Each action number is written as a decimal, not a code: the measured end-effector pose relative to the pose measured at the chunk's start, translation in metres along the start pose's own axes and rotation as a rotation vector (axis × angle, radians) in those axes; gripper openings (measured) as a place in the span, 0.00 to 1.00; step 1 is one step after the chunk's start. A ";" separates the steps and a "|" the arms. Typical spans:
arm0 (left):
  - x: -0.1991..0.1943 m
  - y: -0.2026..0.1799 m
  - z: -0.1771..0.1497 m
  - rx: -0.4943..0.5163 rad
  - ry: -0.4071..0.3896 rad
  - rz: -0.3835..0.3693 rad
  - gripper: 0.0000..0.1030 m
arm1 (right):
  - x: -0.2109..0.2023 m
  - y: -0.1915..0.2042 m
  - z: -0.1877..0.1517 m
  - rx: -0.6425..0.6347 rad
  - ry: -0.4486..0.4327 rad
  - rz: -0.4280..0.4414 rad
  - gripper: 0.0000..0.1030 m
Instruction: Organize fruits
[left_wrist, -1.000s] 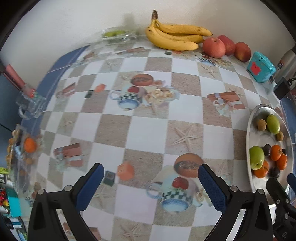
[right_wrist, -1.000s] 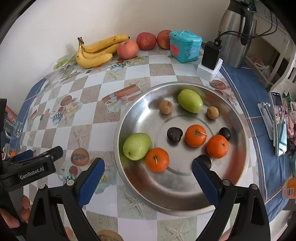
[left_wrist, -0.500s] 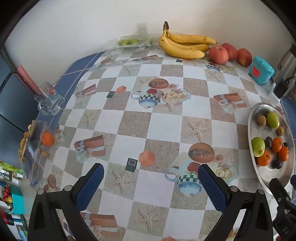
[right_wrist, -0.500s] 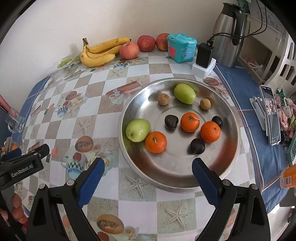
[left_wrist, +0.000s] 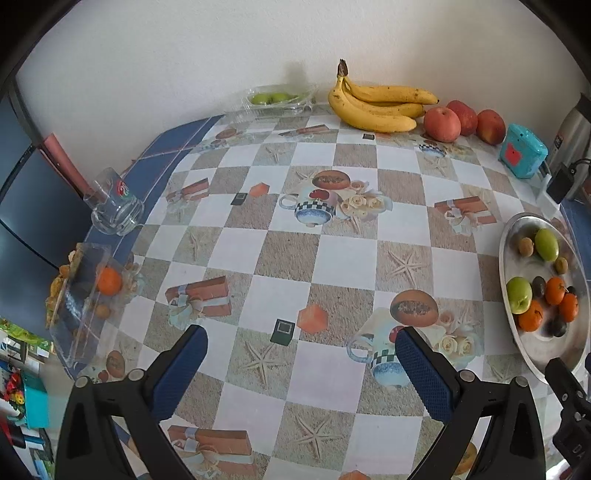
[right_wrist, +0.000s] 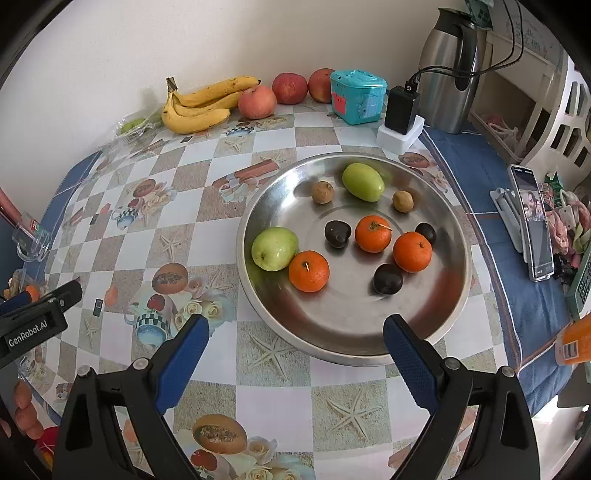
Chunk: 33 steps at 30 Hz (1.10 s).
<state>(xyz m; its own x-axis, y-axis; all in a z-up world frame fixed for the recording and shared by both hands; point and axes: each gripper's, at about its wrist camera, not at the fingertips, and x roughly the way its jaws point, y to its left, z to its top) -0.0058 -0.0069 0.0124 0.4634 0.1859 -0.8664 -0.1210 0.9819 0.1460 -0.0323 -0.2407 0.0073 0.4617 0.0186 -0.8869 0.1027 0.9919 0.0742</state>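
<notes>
Both grippers hang above the table (left_wrist: 332, 258) with nothing in them — the left gripper (left_wrist: 301, 354) has its jaws wide apart over the near middle of the checked cloth, and the right gripper (right_wrist: 295, 341) has its jaws equally wide apart just short of the near rim of the steel tray (right_wrist: 454, 306). No fruit is gripped, so the sorting looks to be at its start or between picks.

The tray sits toward the table's right edge and holds the mixed lot: three oranges, the nearest (right_wrist: 308, 270) touching a green apple (right_wrist: 274, 248), a second green fruit (right_wrist: 363, 181) toward the far rim, three dark plum-like fruits and two small brown ones. The bananas (right_wrist: 199, 107) and three red apples (right_wrist: 257, 102) lie along the far edge against the wall.

The next move probably calls for the right gripper to descend over one fruit in the tray and close on it; the nearest orange is the likeliest, though the apple touching it leaves little room on that side.

A clear container (left_wrist: 79, 295) at the left edge holds an orange, but its other contents are blurred. Another clear pack (left_wrist: 277, 99) at the far edge shows green fruit, kind uncertain. The tray's right side is cut off in the left wrist view.
</notes>
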 end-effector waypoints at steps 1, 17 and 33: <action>0.000 0.000 0.000 0.001 -0.002 0.000 1.00 | 0.000 0.000 0.000 -0.001 0.000 0.000 0.93; 0.015 -0.005 -0.011 0.012 0.015 -0.069 1.00 | 0.001 0.001 0.000 -0.007 0.006 -0.027 0.93; 0.019 0.003 -0.011 -0.044 0.075 -0.134 1.00 | 0.001 0.003 0.002 -0.027 0.003 -0.053 0.93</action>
<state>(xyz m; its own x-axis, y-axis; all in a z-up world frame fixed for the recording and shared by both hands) -0.0073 -0.0011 -0.0090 0.4109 0.0481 -0.9104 -0.1012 0.9948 0.0069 -0.0298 -0.2385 0.0078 0.4532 -0.0339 -0.8908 0.1030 0.9946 0.0146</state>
